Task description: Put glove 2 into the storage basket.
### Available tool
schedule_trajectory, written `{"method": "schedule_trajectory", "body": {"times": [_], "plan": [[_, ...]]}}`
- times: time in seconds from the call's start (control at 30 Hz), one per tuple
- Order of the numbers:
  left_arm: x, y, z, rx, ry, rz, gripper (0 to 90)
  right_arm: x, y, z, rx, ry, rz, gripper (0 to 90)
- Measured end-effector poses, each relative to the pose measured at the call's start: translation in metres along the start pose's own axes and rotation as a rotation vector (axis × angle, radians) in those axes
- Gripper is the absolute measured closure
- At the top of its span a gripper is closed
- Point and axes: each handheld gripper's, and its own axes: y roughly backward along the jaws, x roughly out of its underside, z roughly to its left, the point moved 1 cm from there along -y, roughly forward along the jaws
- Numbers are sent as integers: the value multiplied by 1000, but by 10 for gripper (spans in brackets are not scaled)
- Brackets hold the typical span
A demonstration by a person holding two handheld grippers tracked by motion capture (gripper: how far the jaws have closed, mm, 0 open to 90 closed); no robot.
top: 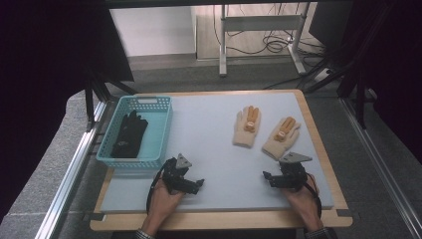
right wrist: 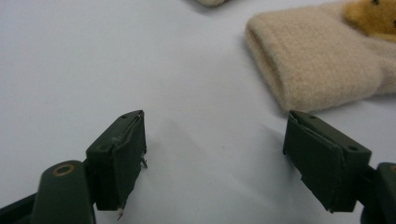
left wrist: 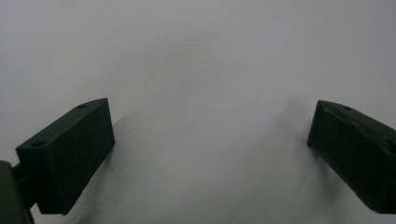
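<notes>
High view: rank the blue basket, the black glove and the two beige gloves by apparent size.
1. blue basket, clearly largest.
2. black glove, slightly longer.
3. left beige glove and right beige glove: too alike to rank.

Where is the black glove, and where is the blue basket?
black glove (top: pixel 129 133), high view, middle of the glove.
blue basket (top: pixel 166 128), high view, its right wall.

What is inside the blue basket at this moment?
A pair of black gloves lies inside the blue basket, along its left half. Whether anything sits beneath them is hidden; the basket floor beside them looks bare.
</notes>
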Motion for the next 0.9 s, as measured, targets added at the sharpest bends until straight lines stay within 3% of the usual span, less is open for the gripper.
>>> {"method": "schedule_trajectory", "body": {"times": [0.17,0.37,0.63,0.67,0.9], "plan": [[0,0,0,0,0,0,8,0,2,0,3,-16,-11,329],[0,0,0,0,0,0,8,-7,7,-2,-25,-39,-30,425],[0,0,0,0,0,0,8,-37,4,-8,-17,-25,-41,623],[0,0,0,0,0,-1,8,-49,-1,-12,-12,-27,-44,683],[0,0,0,0,1,-1,8,-80,-14,-21,-16,-40,-59,762]]}}
